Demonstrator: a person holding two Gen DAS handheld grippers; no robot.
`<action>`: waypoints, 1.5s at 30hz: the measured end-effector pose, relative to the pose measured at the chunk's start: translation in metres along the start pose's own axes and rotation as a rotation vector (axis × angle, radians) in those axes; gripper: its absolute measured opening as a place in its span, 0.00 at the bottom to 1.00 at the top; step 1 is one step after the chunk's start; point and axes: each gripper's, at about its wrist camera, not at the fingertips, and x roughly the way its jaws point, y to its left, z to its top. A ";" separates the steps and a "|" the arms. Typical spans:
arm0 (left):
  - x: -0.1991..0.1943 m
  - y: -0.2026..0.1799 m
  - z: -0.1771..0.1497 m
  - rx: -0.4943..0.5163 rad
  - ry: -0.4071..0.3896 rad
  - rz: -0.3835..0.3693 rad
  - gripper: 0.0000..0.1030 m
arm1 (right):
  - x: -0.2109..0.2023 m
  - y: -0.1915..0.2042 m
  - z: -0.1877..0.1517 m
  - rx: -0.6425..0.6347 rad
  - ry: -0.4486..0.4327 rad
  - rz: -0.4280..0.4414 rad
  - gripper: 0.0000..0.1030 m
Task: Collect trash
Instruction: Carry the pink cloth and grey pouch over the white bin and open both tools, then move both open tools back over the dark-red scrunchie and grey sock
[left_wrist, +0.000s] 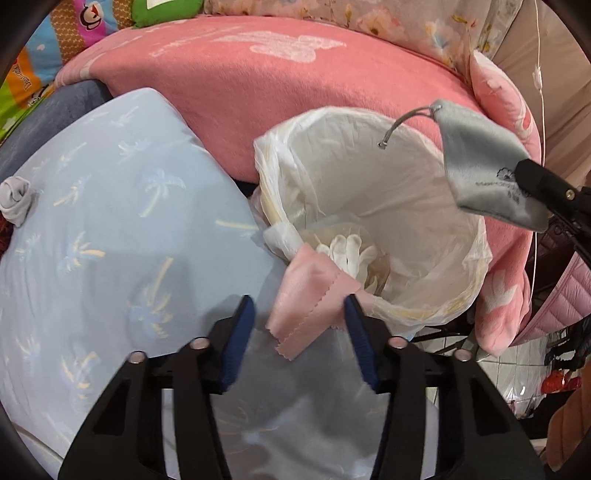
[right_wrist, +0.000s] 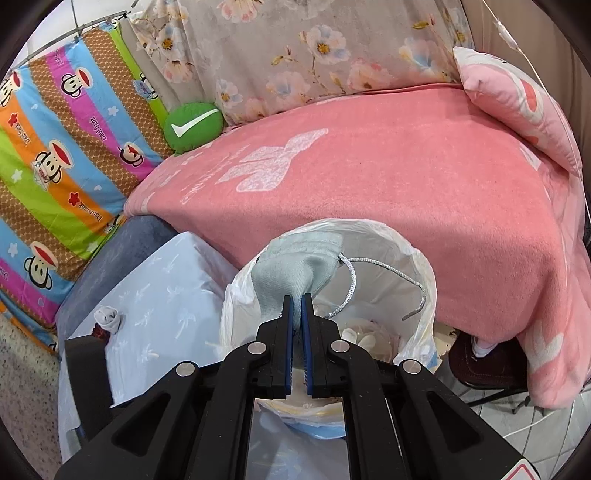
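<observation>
A trash bin lined with a white plastic bag (left_wrist: 369, 155) stands between the blue pillow and the pink bed; it also shows in the right wrist view (right_wrist: 413, 266). White crumpled trash (left_wrist: 347, 251) lies at its bottom. My left gripper (left_wrist: 299, 308) is open, and a pink cloth (left_wrist: 310, 299) hangs over the bin's near rim between its fingers. My right gripper (right_wrist: 297, 301) is shut on a grey drawstring pouch (right_wrist: 295, 266) and holds it above the bin mouth; the pouch also shows in the left wrist view (left_wrist: 480, 166) with its grey cord (left_wrist: 402, 122) dangling.
A light blue palm-print pillow (left_wrist: 110, 229) lies left of the bin with a balled grey sock (left_wrist: 16, 199) on it. A pink blanket (right_wrist: 369, 184) covers the bed behind. A pink pillow (right_wrist: 517, 110), a green cushion (right_wrist: 194, 125) and striped bedding (right_wrist: 55, 147) lie around.
</observation>
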 end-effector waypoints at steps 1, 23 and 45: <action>0.003 -0.001 0.000 0.004 0.010 -0.006 0.28 | 0.001 0.000 -0.001 0.000 0.002 -0.001 0.05; -0.040 -0.055 0.066 0.133 -0.163 -0.094 0.09 | 0.001 -0.027 0.012 0.043 -0.023 -0.032 0.05; -0.054 -0.011 0.054 0.044 -0.228 0.036 0.67 | 0.012 0.003 0.007 -0.003 0.009 0.005 0.17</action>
